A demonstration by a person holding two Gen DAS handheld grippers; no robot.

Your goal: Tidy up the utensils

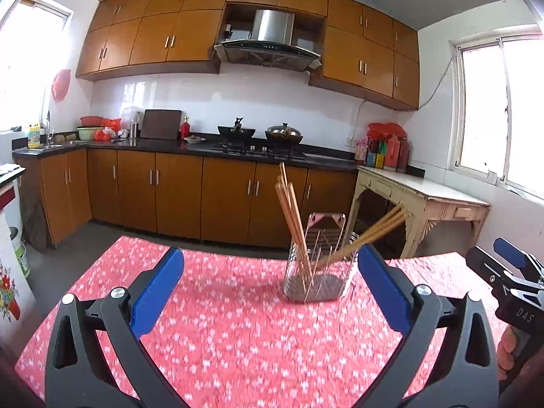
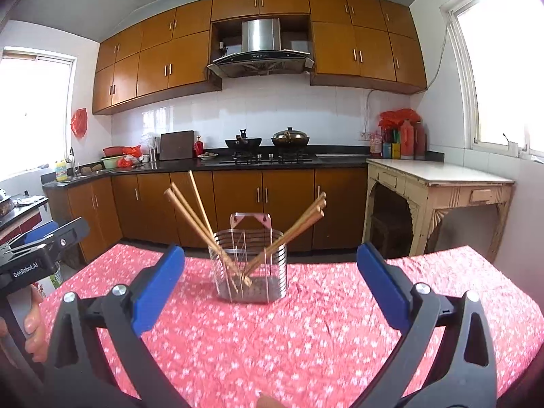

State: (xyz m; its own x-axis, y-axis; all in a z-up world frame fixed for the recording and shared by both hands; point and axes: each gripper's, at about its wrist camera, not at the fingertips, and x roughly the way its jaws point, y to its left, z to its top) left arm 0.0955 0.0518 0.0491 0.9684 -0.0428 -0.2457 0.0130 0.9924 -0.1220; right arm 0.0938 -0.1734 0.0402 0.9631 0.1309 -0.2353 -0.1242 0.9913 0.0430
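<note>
Nearest each lens, both pairs of blue-padded fingers stand spread wide with nothing between them and nothing touching the pads. On the left gripper (image 1: 268, 278) the fingers (image 1: 158, 290) frame bare cloth; on the right gripper (image 2: 270, 277) the fingers (image 2: 382, 287) do the same. Both point forward and slightly downward over the worktop (image 1: 238, 340), which is covered with a red cloth bearing small white flowers. A hand (image 2: 34, 333) grips the left gripper's handle at the edge of the right wrist view, and part of another hand (image 1: 506, 350) shows under the right gripper in the left wrist view.

Beyond the fingertips, well apart from them, stands a wire utensil holder (image 2: 250, 265) on the cloth. Wooden chopsticks (image 2: 190, 210) stand in it, one bunch leaning left and another leaning right. Seen from the left gripper the holder sits towards the right finger; from the right gripper it sits roughly midway, slightly left.

Farther back run brown kitchen cabinets (image 1: 176, 193).
</note>
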